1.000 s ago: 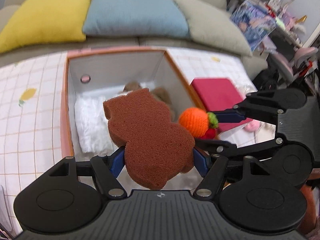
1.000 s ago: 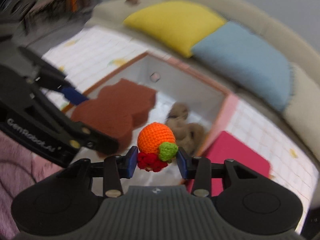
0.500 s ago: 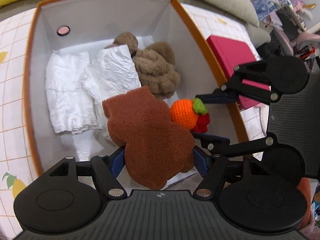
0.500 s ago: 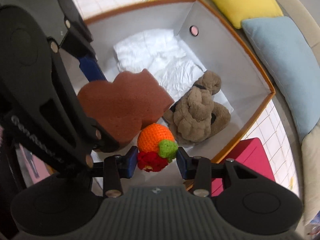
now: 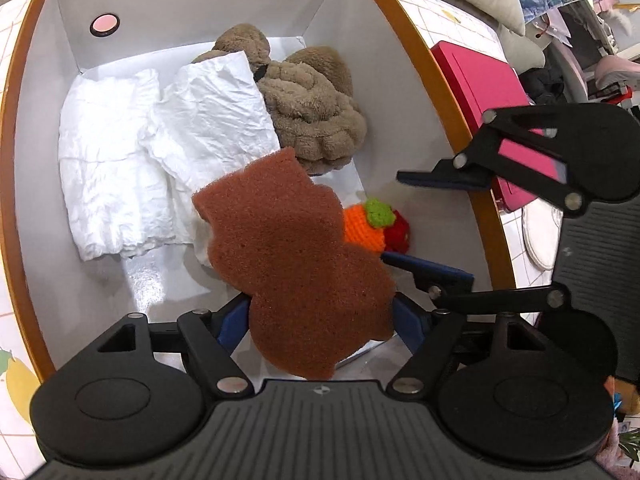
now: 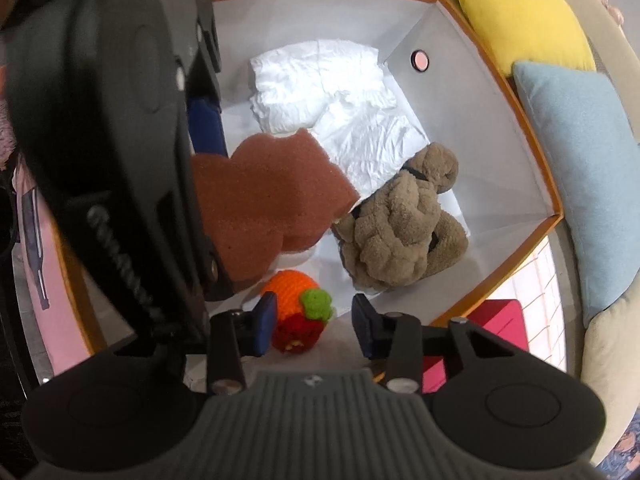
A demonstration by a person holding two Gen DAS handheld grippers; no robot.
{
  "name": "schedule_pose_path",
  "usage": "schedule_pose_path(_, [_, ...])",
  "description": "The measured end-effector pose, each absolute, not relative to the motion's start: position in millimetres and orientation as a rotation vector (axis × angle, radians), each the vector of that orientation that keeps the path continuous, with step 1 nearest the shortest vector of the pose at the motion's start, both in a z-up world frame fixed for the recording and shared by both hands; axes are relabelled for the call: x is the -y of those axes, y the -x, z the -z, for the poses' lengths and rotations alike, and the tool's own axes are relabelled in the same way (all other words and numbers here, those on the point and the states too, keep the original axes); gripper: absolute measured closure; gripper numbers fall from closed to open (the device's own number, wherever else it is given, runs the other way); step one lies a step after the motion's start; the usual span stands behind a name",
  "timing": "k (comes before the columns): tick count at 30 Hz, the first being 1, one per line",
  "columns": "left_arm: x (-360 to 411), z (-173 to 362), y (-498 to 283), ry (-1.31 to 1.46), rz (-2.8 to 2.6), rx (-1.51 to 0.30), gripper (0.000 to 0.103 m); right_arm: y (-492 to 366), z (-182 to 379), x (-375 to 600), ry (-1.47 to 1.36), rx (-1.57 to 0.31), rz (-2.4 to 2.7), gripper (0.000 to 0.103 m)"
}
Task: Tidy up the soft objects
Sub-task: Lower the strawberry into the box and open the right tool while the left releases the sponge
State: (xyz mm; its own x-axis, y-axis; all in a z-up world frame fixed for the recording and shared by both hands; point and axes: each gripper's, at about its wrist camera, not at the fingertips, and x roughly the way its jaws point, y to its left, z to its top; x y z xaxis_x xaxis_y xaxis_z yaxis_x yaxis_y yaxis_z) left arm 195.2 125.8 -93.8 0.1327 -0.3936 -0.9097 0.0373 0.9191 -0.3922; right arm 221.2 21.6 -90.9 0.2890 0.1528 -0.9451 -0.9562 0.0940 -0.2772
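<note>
My left gripper [image 5: 322,316] hangs low inside a white box with an orange rim [image 5: 452,120]. A brown cat-shaped sponge [image 5: 296,260] stands between its blue pads; the jaws are opening and both pads still touch the sponge's edges. Beside it, my right gripper [image 6: 310,324] is opening too. An orange crochet toy with a green leaf and red base [image 6: 296,292] rests on the box floor against the left pad, with a clear gap to the right pad. The toy [image 5: 368,228] peeks out from behind the sponge in the left wrist view.
The box also holds a brown plush [image 5: 316,112] at the far right and crumpled white cloths [image 5: 120,152] on the left. A magenta flat box [image 5: 480,80] lies outside on the checked mat. Yellow [image 6: 520,12] and blue [image 6: 580,160] cushions line the sofa behind.
Both grippers tipped downward and sank into the box. The right jaws have widened, so one pad has come off the crochet toy. The sponge stays between the left pads.
</note>
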Motion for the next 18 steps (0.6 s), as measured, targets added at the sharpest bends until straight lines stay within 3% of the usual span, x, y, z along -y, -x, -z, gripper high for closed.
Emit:
schedule_pose_path(12, [-125.4,72.7,-183.2,0.248,0.31,-1.357,0.009,-209.8,59.3,-1.1,1.062,-0.844,-1.026,0.045])
schedule_pose_path(13, [-124.8,72.2,-182.5,0.236,0.297,-1.35,0.018,-208.4,56.7,0.8,1.051,-0.837,-1.022,0.045])
schedule_pose_path(16, [-120.2,75.3,-182.5,0.204,0.254,-1.343,0.032,-203.9,46.0,9.3,0.997,-0.821,-1.009,0.045])
schedule_pose_path(18, [-117.6,79.7,-183.1,0.19,0.23,-1.329,0.05,-203.4,39.9,16.3,0.96,-0.806,-0.998,0.045])
